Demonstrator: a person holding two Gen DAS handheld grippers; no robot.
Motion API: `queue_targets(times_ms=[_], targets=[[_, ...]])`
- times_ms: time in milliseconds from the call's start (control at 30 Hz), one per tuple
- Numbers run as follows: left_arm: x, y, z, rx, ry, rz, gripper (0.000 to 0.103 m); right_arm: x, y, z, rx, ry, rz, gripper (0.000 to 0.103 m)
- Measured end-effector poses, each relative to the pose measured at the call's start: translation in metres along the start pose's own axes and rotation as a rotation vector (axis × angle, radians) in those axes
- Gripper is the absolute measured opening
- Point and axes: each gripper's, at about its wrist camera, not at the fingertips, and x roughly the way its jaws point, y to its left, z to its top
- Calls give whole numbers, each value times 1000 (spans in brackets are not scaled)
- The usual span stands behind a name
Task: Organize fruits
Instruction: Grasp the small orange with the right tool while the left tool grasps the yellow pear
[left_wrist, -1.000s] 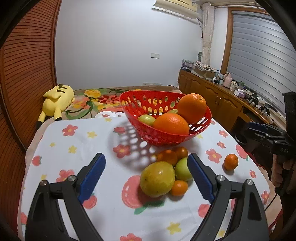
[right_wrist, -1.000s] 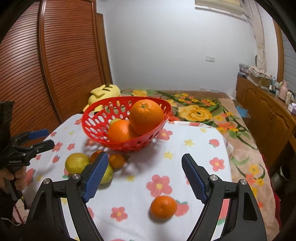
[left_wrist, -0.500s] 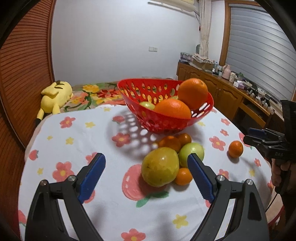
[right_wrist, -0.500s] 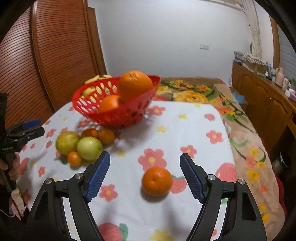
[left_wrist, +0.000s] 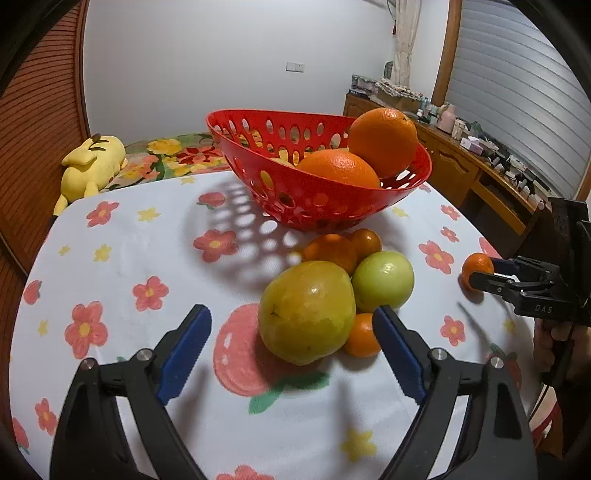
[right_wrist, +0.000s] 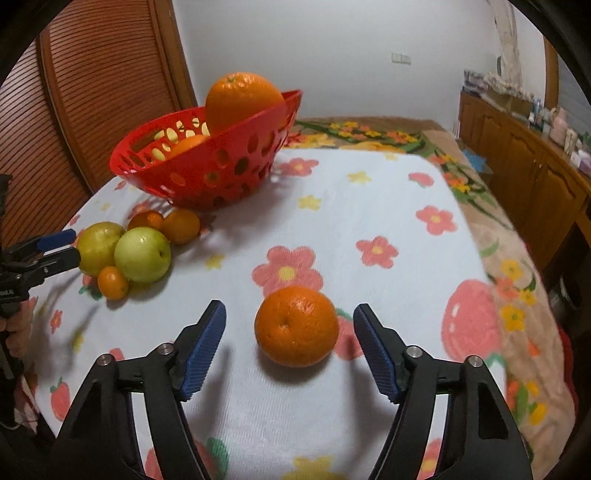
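Oranges (left_wrist: 382, 142) fill the red basket (left_wrist: 314, 199); near it, my right gripper (right_wrist: 290, 347), jaws just closing, brackets a loose mandarin (right_wrist: 296, 325) untouched; my left gripper (left_wrist: 291, 343) gapes wide.

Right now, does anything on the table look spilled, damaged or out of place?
Nothing is spilled or damaged. One small orange sits alone on the tablecloth, apart from the fruit cluster beside the red basket. It lies between the right tool's open jaws, not yet gripped.

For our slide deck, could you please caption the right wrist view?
Open right gripper, jaws just closing, straddles a lone mandarin on the floral tablecloth.
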Motion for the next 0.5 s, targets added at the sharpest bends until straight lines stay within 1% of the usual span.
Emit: queue_targets(times_ms=[100, 133, 200, 400, 500], targets=[[4, -1, 2, 0, 11, -1, 89, 2, -1, -1, 7, 10, 9, 62], [6, -1, 2, 1, 14, -1, 89, 3, -1, -1, 6, 12, 2, 57], [9, -2, 3, 1, 24, -3, 89, 3, 0, -1, -9, 15, -38, 47], [19, -3, 6, 3, 48, -12, 89, 1, -1, -2, -9, 10, -32, 46], [23, -4, 7, 6, 56, -12, 89, 1, 3, -2, -10, 8, -3, 46]])
